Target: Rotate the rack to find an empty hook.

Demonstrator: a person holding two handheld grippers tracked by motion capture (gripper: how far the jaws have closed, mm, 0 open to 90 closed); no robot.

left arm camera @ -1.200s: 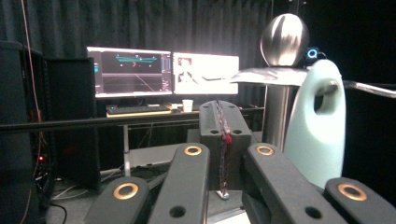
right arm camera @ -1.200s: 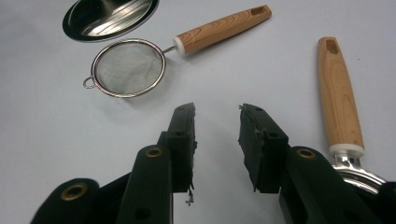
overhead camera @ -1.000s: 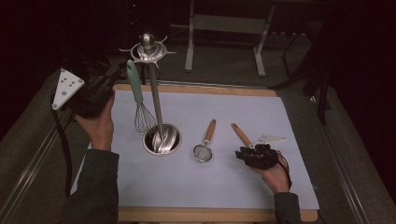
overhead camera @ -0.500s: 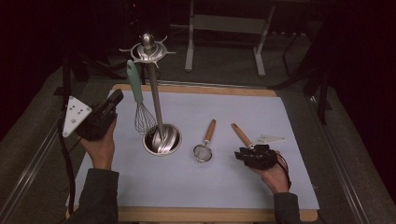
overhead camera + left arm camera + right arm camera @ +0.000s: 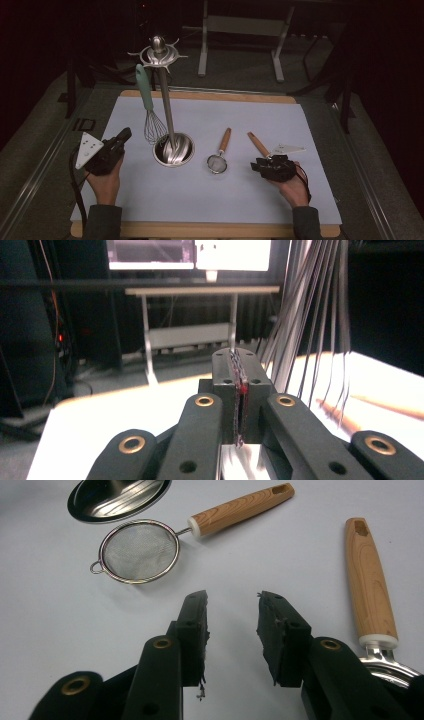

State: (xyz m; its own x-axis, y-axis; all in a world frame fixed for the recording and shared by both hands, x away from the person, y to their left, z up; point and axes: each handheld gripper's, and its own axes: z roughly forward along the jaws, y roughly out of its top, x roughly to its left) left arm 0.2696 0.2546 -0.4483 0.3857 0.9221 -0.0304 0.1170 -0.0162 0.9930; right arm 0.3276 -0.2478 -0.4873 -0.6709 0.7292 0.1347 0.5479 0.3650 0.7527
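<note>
A steel utensil stand (image 5: 172,149) rises from its round base left of centre on the white mat (image 5: 240,200). From its top ring hangs a whisk (image 5: 145,97) with a teal handle. A small mesh strainer (image 5: 217,162) (image 5: 140,550) with a wooden handle lies right of the base. Farther right lies another wooden-handled utensil (image 5: 258,144) (image 5: 370,580). My left gripper (image 5: 120,140) (image 5: 239,360) rests low at the mat's left edge, shut and empty, pointing past the whisk wires (image 5: 305,315). My right gripper (image 5: 262,167) (image 5: 231,605) sits beside that utensil's metal end; its jaws have just been opening, with nothing between them.
The mat lies on a wooden board (image 5: 210,229) on a dark table. Behind the table stand a metal frame (image 5: 240,30) and dark equipment. The stand's shiny base (image 5: 117,497) lies just beyond the strainer.
My left gripper has come down from beside the stand's upper part to the mat's left edge. The right hand has stayed where it was.
</note>
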